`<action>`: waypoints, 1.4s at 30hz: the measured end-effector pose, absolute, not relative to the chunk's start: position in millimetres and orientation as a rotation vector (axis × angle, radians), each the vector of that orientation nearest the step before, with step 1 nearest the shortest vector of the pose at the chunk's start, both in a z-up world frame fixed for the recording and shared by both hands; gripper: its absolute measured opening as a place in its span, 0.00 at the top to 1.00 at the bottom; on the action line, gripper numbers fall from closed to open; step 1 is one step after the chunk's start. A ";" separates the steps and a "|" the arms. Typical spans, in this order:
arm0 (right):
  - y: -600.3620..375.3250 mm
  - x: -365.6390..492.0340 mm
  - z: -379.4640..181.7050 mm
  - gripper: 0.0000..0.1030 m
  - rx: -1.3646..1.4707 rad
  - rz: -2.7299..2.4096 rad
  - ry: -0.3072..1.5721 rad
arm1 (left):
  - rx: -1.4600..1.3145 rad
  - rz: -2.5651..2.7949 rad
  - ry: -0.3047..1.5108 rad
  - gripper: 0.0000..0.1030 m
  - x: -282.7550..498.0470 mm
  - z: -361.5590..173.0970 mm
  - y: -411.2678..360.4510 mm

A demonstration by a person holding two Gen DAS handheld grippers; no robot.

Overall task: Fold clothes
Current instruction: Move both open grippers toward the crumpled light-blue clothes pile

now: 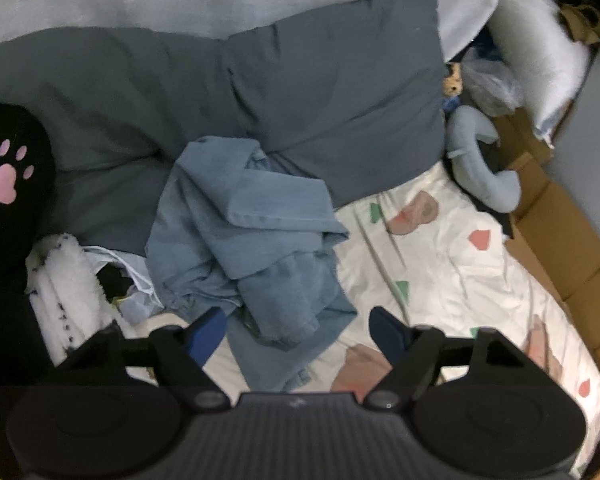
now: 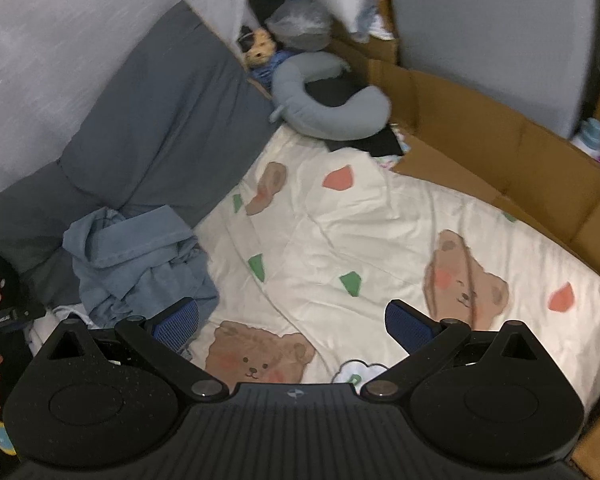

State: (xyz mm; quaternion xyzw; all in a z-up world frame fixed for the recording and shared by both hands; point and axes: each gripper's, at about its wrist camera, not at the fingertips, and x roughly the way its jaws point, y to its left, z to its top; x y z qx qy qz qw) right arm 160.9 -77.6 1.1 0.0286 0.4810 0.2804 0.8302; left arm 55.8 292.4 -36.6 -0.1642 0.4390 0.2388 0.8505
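Folding has not begun: the blue shirt (image 1: 244, 240) lies crumpled on the bed (image 2: 380, 240), against the grey pillow (image 1: 332, 92). Left hand-held gripper (image 1: 298, 330) straddles its hem, jaws apart; right hand-held gripper (image 2: 292, 322) is apart, empty, beside it.

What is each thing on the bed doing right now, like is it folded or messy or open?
Blue denim garment: crumpled in a heap, not folded.
Left claw: open, denim between its fingers, not gripped.
Right claw: open, holding nothing, over the bedsheet.
Bear-print bedsheet: spread out, wrinkled.
Grey pillow: lying behind the denim.
Neck pillow: lying at the bed's far corner.
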 end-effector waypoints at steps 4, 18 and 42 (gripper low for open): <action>-58.7 172.8 -17.0 0.01 0.021 0.655 1.030 | -0.359 0.527 0.949 0.24 66.0 -54.7 303.1; 3.8 201.8 -100.5 0.02 -0.066 0.853 1.064 | -0.359 0.557 0.965 0.23 91.5 -137.0 314.7; 76.1 202.6 -271.1 0.02 -0.037 1.120 1.079 | -0.302 0.520 0.938 0.25 123.0 -278.9 305.3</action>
